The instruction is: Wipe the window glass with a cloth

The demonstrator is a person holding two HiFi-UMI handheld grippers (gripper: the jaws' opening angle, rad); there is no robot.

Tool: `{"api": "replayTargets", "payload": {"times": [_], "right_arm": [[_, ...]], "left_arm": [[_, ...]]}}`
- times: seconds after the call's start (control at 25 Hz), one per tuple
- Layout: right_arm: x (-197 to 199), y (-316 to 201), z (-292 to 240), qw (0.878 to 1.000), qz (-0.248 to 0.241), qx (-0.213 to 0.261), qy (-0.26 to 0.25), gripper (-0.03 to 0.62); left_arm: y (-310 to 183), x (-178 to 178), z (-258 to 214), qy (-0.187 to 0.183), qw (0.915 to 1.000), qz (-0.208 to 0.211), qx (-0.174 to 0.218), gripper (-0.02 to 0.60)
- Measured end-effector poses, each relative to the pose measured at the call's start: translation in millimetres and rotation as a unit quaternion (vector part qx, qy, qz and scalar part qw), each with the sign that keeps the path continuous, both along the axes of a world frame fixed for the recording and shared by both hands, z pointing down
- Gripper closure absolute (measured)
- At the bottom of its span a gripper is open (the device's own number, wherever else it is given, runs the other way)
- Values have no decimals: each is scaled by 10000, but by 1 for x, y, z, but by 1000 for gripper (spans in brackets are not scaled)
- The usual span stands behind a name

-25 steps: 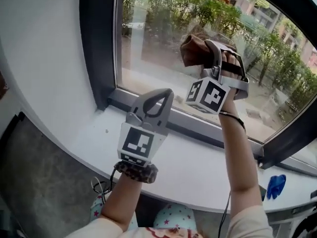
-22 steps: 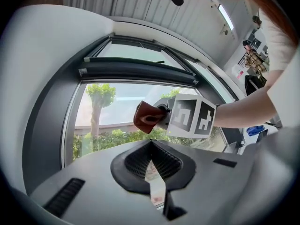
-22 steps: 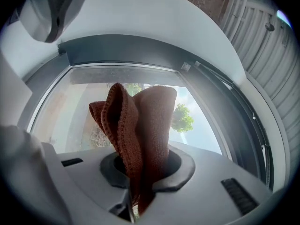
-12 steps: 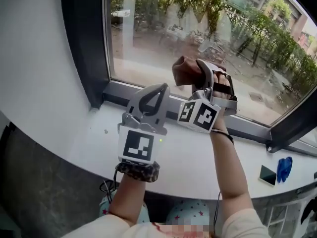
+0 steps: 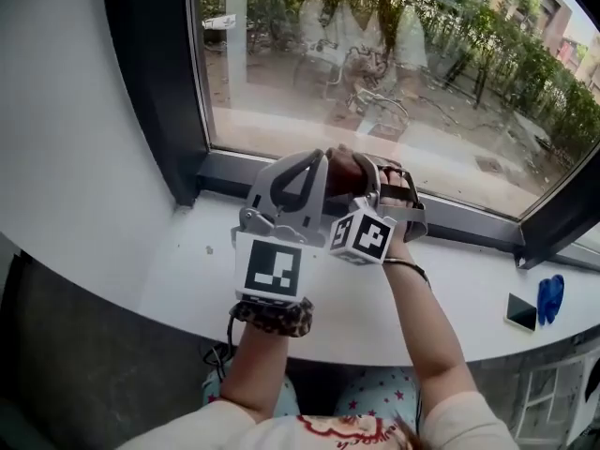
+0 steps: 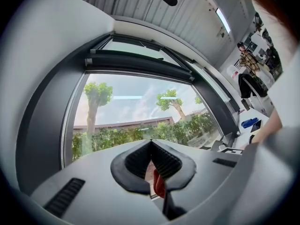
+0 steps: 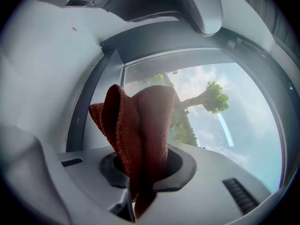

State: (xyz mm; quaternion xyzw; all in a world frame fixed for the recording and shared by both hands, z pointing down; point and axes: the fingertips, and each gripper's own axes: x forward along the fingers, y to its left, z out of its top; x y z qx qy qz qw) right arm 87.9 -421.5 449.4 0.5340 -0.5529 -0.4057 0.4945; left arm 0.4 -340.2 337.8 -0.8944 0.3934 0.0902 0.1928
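Window glass [image 5: 375,54] is seen behind; at its bottom edge a soft, floppy cloth [image 7: 140,121] is pinched at one bunched end by the right gripper [image 7: 140,177] jaws, and the left gripper [image 6: 151,145] jaws are pressed together

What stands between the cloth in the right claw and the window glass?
Nothing visible. The cloth, clamped in the right claw, rises toward the window glass with open space ahead. The left claw, shut, sits beside it on the left, not in front.

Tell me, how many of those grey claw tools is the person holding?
2. The left gripper, shut and empty, is in front of the window frame; the right gripper, just beside it, clamps a brown cloth.
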Motion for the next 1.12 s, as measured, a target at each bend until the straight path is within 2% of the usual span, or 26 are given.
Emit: {"api": "replayTargets", "payload": {"times": [0.2,0.32,0.44,0.52,0.72,0.92,1.0,1.12], "right_arm": [[3,-2,32,9995,102,-313,-37,519],[6,-7,33,9992,188,-338,-112,522],[2,-1,36,9985,221,-431,-273,518],[-5,7,16,9984,144,-283,-468,513],[-25,28,-117,9943,-203,811,-664,513],[-65,24,-276,9771,-655,2022,60,513],[-87,16,-326,9690,-794,2315,347,513],[-113,9,-387,9593,-948,2634,381,513]], "left_arm": [[-5,-7,3,-179,9998,-55,98,563],[-13,-13,0,-161,9997,-88,164,563],[-17,-19,7,-92,9999,-46,23,563],[-19,-22,12,-32,10000,-33,-85,563],[-24,-33,17,37,9997,-57,-235,563],[-30,-41,22,31,9996,2,-291,564],[-32,-41,24,-67,9996,60,-257,563],[-31,-44,23,-176,9995,87,-258,563]]}}
